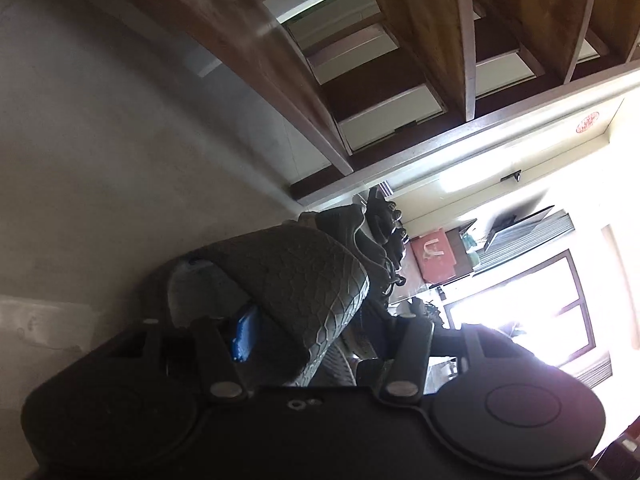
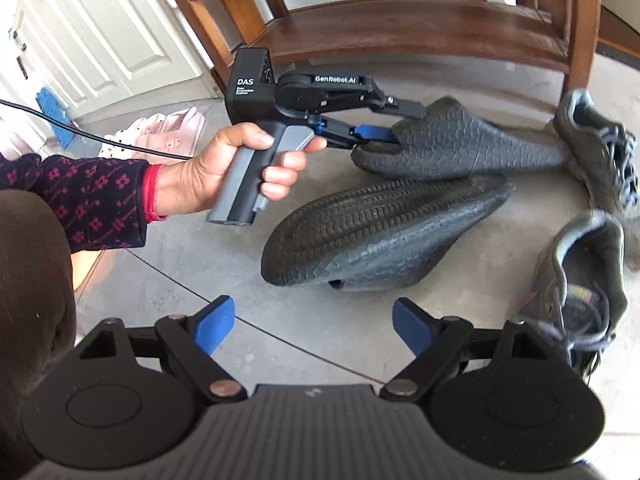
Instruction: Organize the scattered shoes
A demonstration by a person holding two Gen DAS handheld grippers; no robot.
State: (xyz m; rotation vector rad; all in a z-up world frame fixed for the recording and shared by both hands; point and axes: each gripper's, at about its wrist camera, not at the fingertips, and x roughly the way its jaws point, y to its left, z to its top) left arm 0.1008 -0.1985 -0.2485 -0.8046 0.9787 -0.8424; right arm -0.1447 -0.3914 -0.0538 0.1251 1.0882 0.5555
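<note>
My left wrist camera sits pressed up close to the dark crackle-textured rubber clog, rolled sideways so the brown wooden bench and bright window tilt across the frame. My right wrist camera hangs farther back, looking down at the grey concrete floor. Both views share that clog and the grey laced sneakers.

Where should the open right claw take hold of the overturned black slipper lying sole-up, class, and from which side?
Probably the overturned slipper by its near side edge, where a small opening shows. The right claw comes straight from in front, one finger under the rim, one over the ridged sole.
</note>
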